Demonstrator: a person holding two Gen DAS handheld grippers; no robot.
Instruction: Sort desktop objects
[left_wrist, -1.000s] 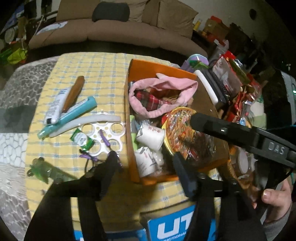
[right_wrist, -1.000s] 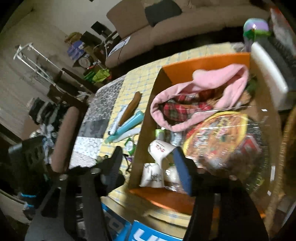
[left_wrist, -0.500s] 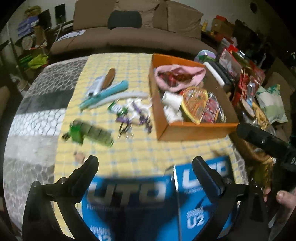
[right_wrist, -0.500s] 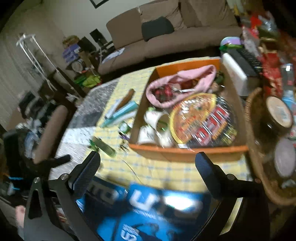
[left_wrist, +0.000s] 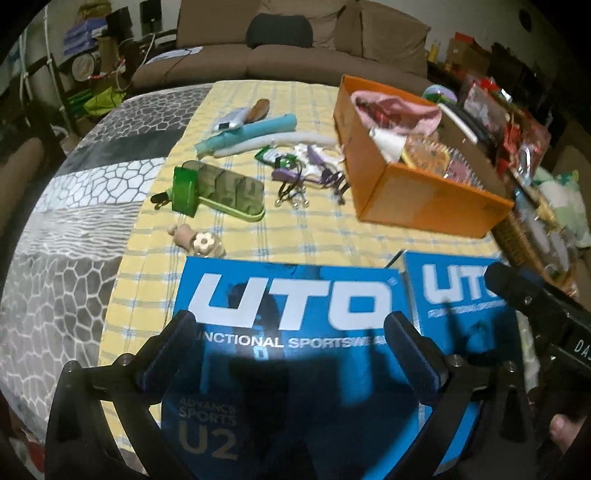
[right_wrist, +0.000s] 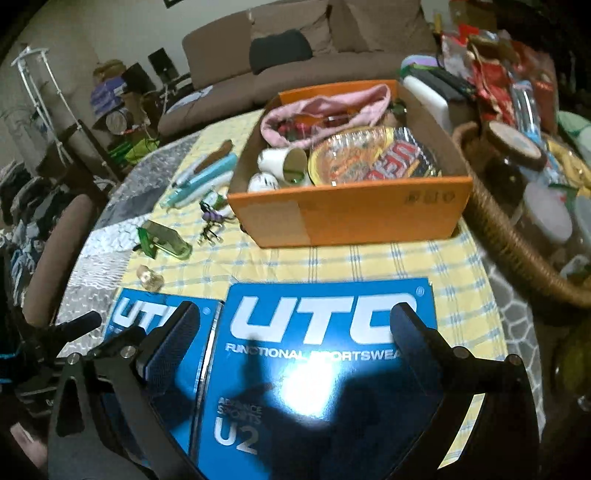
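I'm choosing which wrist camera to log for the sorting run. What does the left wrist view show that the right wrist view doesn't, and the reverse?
Only the left wrist view shows the white ring-shaped plastic piece beside the orange box and the flower-topped little bottle clearly.

Only the right wrist view shows the wicker basket with its jars, and the printed noodle bowl inside the box unobstructed.

Both show the orange box, the two blue UTO boxes, the green case and teal tube. Each view shows its own gripper open and empty: left gripper, right gripper.

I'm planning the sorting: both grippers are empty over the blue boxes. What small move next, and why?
Probably reach the left gripper forward toward the green case: its jaws stand wide and empty, and the case lies loose outside the orange box.
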